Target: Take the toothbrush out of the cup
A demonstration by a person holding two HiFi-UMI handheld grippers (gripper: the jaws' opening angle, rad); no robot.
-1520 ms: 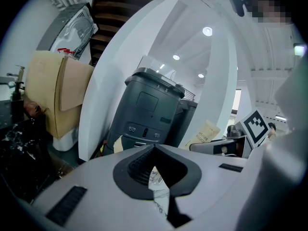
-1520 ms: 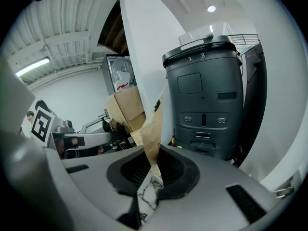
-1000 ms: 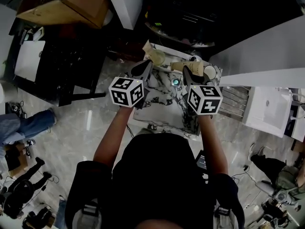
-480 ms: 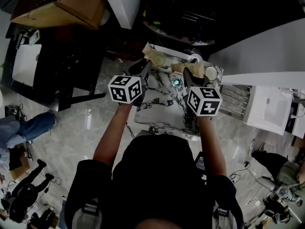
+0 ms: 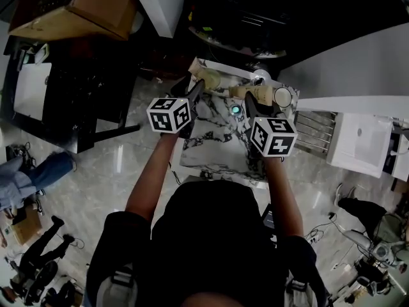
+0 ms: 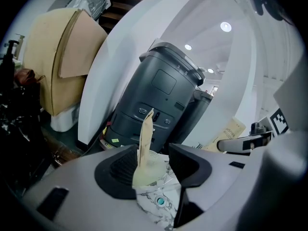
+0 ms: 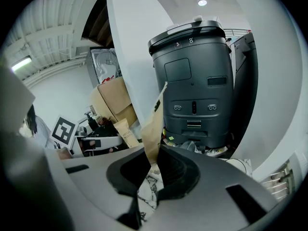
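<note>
Our left gripper (image 6: 153,150) has just been opening. Its jaws stand released either side of a beige cup (image 6: 149,171), where 1 paper-sleeved toothbrush (image 6: 146,129) stands upright. Our right gripper (image 7: 153,153) is clenched on a 2nd kraft sleeve (image 7: 155,121). The risk is that, with nothing steadying the cup, any pull on that brush could drag or topple it across the marble table (image 5: 217,142).

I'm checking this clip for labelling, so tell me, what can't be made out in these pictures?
- Cup, head view: too small and dim to see inside it.
- Teal round thing, head view: too small to name.
- Paper toothbrush packet, right gripper view: its lower end is hidden inside the shut right claw.
</note>
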